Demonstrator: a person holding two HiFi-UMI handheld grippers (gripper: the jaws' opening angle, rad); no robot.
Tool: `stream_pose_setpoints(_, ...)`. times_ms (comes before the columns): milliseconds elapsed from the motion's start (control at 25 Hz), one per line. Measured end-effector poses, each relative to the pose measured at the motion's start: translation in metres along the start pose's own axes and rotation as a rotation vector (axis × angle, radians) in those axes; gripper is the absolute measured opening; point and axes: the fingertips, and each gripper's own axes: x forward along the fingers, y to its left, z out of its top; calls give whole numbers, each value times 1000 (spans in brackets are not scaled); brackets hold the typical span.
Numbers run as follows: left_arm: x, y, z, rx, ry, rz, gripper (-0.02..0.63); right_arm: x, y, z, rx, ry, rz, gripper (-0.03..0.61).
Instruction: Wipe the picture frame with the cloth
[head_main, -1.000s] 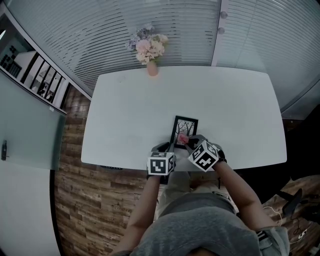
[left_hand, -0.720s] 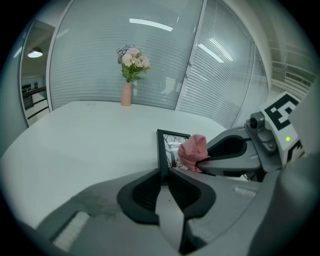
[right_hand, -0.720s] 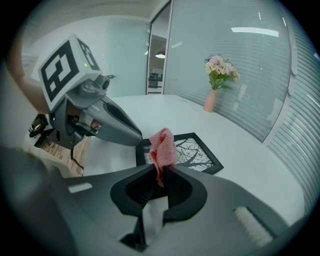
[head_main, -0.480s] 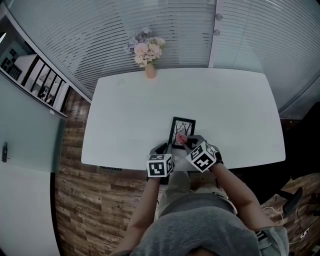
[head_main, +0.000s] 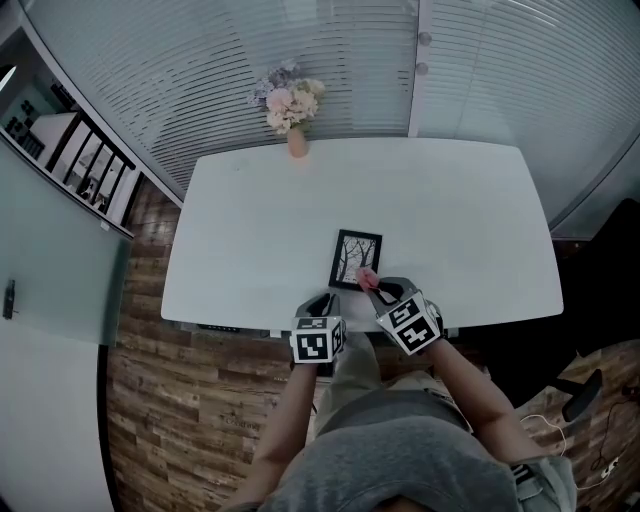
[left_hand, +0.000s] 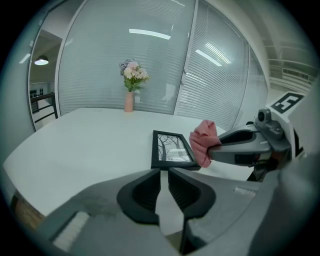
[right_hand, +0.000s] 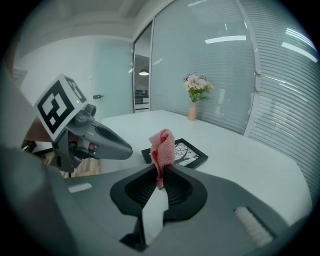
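A black picture frame (head_main: 355, 256) with a tree print lies flat on the white table (head_main: 450, 200), near its front edge. My right gripper (head_main: 375, 286) is shut on a pink cloth (head_main: 367, 278), which hovers at the frame's near right corner. In the right gripper view the cloth (right_hand: 162, 149) stands bunched up out of the jaws (right_hand: 161, 171), with the frame (right_hand: 189, 155) just beyond. My left gripper (head_main: 326, 298) sits at the frame's near left corner. Its jaws (left_hand: 164, 172) are together with nothing between them; frame (left_hand: 170, 149) and cloth (left_hand: 204, 142) lie ahead of it.
A pink vase of flowers (head_main: 290, 108) stands at the table's far edge, left of centre. A glass wall with blinds (head_main: 330, 50) runs behind the table. Wooden floor (head_main: 170, 400) lies at the left and near side. The table's front edge is right under both grippers.
Both grippers have drawn back toward the table's front edge. The cloth has come off the frame's lower part, so more of the picture shows.
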Motion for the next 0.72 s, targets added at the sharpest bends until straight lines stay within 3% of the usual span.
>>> stream_pose_setpoints(440,-58,-37,-23,-35,-58,-3,9,-59,34,-15,115,-82,4,38)
stream_pose_setpoints(720,-86,-57,-36,-45,-95,-13,2,-85,58,-23,133,-112,24,38)
